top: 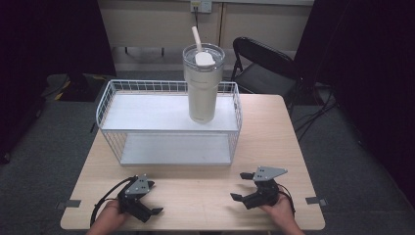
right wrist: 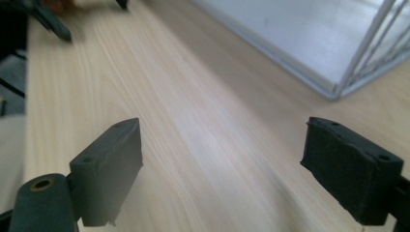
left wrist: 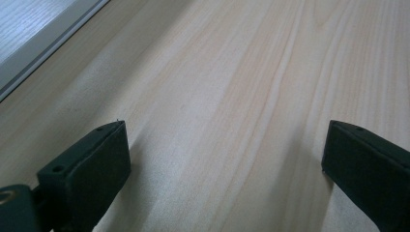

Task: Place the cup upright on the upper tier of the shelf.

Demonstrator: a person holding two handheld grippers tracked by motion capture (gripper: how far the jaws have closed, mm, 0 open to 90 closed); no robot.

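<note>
**Lining up for the tumbler on the rack**

The tabletop is pale wood, and I have most of its near half free to work in. Across its far half stands the white wire rack, two shelves high, with a low mesh rim around the top one. On that top shelf, toward the right end, the cream tumbler stands upright with a clear lid and a straw leaning up and left.

I hold both grippers low near the front edge, well apart from the rack. The left gripper has its jaws spread wide with nothing between them; in the left gripper view I see bare wood there. The right gripper is equally wide and empty, and it sits nearer the tumbler.

I judge the right one best placed for the reach. I would rise above the mesh rim before moving in, approach the body below the lid, square the jaws on its sides, and avoid the straw, since a tall cup could tip easily.
</note>
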